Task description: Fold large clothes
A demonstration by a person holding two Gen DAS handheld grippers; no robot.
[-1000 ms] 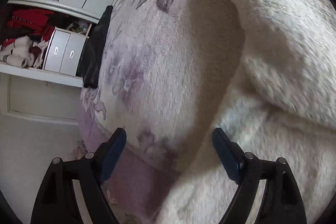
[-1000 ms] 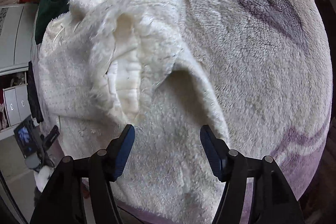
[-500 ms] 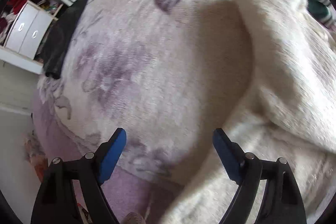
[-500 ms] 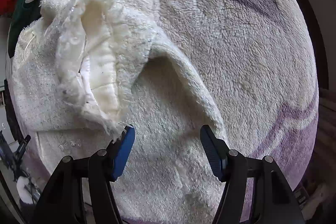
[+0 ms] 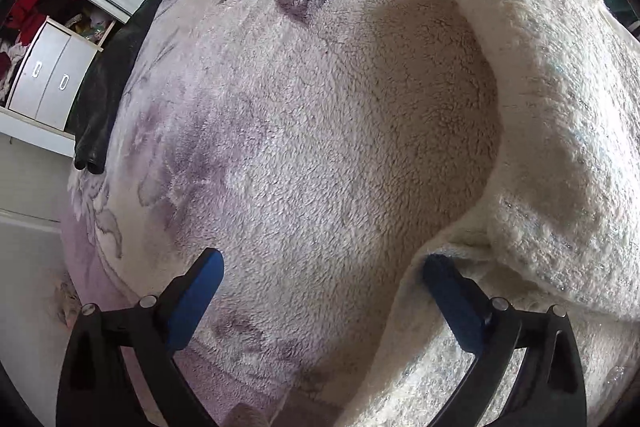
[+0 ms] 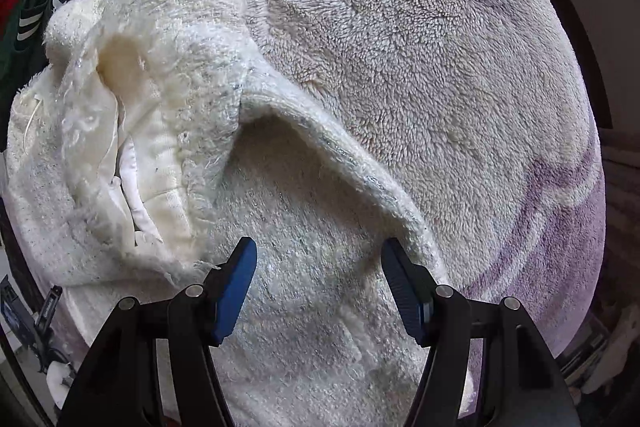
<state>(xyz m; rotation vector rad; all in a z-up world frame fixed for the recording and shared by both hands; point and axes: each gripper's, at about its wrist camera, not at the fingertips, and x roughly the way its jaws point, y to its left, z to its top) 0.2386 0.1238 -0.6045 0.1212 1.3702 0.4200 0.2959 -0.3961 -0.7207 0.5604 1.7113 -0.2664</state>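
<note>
A fluffy cream-white garment [image 5: 560, 155] lies rumpled on a bed covered by a plush floral blanket [image 5: 304, 131]. In the left wrist view it fills the right side, one flap folded over. My left gripper [image 5: 320, 267] is open, its right fingertip at the garment's edge, its left one over the blanket. In the right wrist view the garment [image 6: 168, 75] lies left and centre, its lining showing in a folded-back part. My right gripper [image 6: 320, 259] is open and empty just above a raised fold of the garment.
A green garment with white stripes [image 6: 36, 11] and something red lie at the bed's far side. A black garment [image 5: 112, 79] hangs over the bed's left edge. A white wardrobe with small drawers [image 5: 48, 79] stands beyond it.
The left gripper has shifted right, so its right fingertip now meets the garment's edge. The right gripper has moved closer to the garment. Both stay open.
</note>
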